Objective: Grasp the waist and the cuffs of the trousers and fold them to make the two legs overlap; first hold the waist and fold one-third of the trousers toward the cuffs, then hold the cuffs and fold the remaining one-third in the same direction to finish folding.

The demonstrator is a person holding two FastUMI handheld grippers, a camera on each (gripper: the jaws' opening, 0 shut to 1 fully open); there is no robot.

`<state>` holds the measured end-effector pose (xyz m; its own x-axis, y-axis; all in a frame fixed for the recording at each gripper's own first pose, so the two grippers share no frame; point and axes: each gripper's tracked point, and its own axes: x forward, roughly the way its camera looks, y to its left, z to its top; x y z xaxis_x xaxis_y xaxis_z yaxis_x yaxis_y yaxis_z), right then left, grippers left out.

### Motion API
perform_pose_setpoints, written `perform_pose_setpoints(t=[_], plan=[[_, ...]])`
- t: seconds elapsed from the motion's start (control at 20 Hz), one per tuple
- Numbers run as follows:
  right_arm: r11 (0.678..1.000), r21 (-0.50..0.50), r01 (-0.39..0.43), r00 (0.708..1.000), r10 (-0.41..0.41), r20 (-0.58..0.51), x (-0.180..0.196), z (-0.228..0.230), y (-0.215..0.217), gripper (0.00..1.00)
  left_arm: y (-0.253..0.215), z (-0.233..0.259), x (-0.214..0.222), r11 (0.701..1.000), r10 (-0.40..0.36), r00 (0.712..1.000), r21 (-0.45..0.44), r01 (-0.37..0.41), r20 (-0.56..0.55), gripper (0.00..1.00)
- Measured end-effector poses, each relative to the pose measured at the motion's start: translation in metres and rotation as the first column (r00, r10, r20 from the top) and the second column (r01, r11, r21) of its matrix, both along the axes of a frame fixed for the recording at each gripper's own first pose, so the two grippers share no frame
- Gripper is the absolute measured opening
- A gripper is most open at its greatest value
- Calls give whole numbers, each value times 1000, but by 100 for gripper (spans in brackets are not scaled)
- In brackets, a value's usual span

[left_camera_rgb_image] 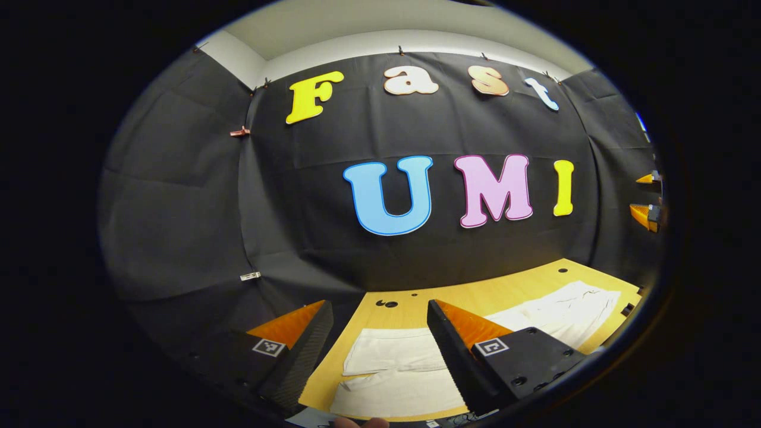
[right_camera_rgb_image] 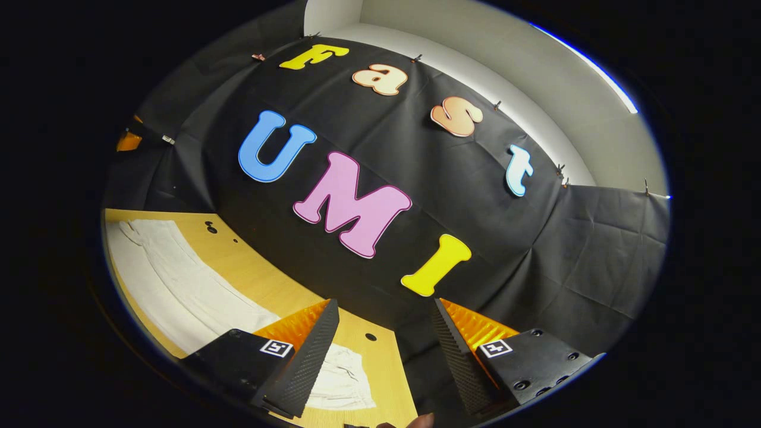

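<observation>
Trousers (left_camera_rgb_image: pixel 410 362), white and laid flat, stretch across the wooden table (left_camera_rgb_image: pixel 416 303) in the left gripper view, running from about 6 o'clock out toward 3 o'clock, where the far end (left_camera_rgb_image: pixel 571 309) lies rumpled near the table's corner. The near part lies in two stacked bands, with a seam or fold line between them. That view also catches the other gripper (left_camera_rgb_image: pixel 648 199) at the 3 o'clock rim, its two fingers apart, raised well above the table.

In the right gripper view the same trousers (right_camera_rgb_image: pixel 178 279) run along the table (right_camera_rgb_image: pixel 250 267) from 9 o'clock down to about 6 o'clock, with one end (right_camera_rgb_image: pixel 342 380) showing between the fingers, creased and with what looks like a drawstring or seam. A small part of the other gripper (right_camera_rgb_image: pixel 129 141) sits at the 9 o'clock rim of this view.

The left gripper (left_camera_rgb_image: pixel 377 333) stands wide, holding nothing; the cloth lies below and between its fingers, and whether they touch it cannot be told. The right gripper (right_camera_rgb_image: pixel 386 333) is likewise spread wide and empty, above the table's edge, with the trouser end under its left finger.

The table is light wood with a few dark holes (left_camera_rgb_image: pixel 386 304). Black cloth (left_camera_rgb_image: pixel 297 208) hangs behind it as the booth's wall, clipped at the top below a pale wall and ceiling (right_camera_rgb_image: pixel 505 53).
</observation>
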<state>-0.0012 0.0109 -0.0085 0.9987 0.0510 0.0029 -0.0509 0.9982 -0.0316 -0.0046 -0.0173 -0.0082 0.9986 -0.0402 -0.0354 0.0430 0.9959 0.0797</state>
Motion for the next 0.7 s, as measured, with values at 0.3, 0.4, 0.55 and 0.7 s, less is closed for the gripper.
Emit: perform_pose_setpoints(t=[0.3,0.4,0.55,0.7], plan=[[992,-82,-100,995,97,-31,-5,-27,15,97,-10,-35,-6,981,-80,992,168,95,-94,100],[977,-138,-160,986,153,-66,-10,-48,23,97,-11,-58,-2,938,-104,983,313,148,-155,100],[935,-242,-261,963,236,-126,-19,-83,35,97,-22,-107,-6,791,-190,944,527,311,-271,98],[880,-299,-369,927,324,-190,-35,-120,54,97,-32,-168,-31,657,-257,866,579,482,-428,98]])
